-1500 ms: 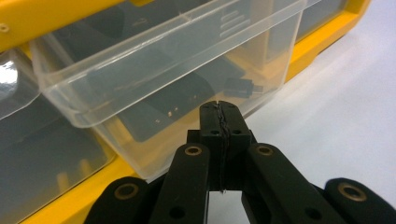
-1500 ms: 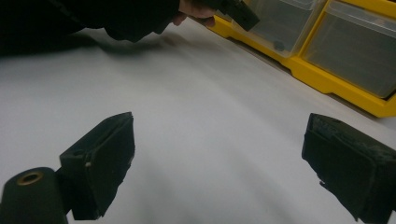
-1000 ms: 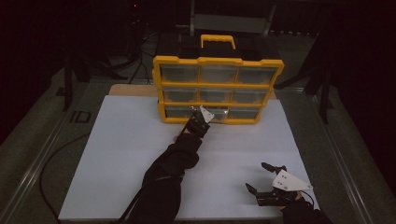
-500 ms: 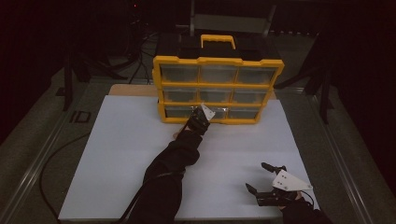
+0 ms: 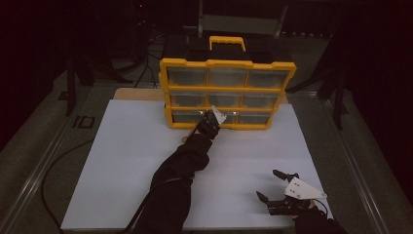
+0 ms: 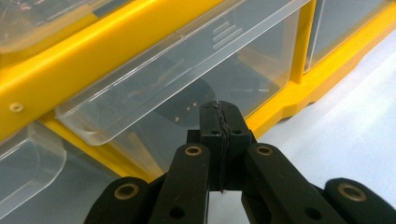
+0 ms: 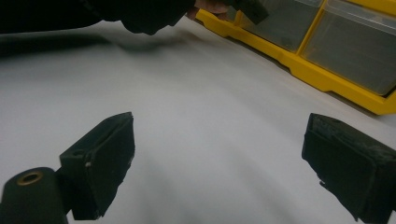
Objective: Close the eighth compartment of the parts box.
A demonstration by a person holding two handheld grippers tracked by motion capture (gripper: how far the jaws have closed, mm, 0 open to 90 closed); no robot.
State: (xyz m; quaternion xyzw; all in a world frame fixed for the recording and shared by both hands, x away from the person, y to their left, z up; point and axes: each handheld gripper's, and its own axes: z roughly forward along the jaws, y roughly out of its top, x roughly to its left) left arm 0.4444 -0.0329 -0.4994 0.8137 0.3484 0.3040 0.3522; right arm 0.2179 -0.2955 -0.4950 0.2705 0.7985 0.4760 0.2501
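Observation:
A yellow organizer [image 5: 226, 87] with clear drawers and a black top handle stands at the far side of the white table top [image 5: 126, 161]. My left gripper [image 5: 210, 121] is against its bottom row, at the middle drawer [image 6: 187, 70]. In the left gripper view the jaws [image 6: 219, 112] are pressed together just under that drawer's clear front lip, and nothing shows between them. My right gripper [image 5: 267, 183] rests low near the table's front right corner. Its jaws [image 7: 224, 163] stand wide apart over bare white surface, and the organizer's yellow base [image 7: 327, 84] lies ahead of them.
The person's dark left sleeve [image 5: 180, 165] stretches across the middle of the table toward the organizer. A wooden board edge [image 5: 139, 93] shows behind the white top at the left. Dark stands and cables [image 5: 73, 73] surround the table.

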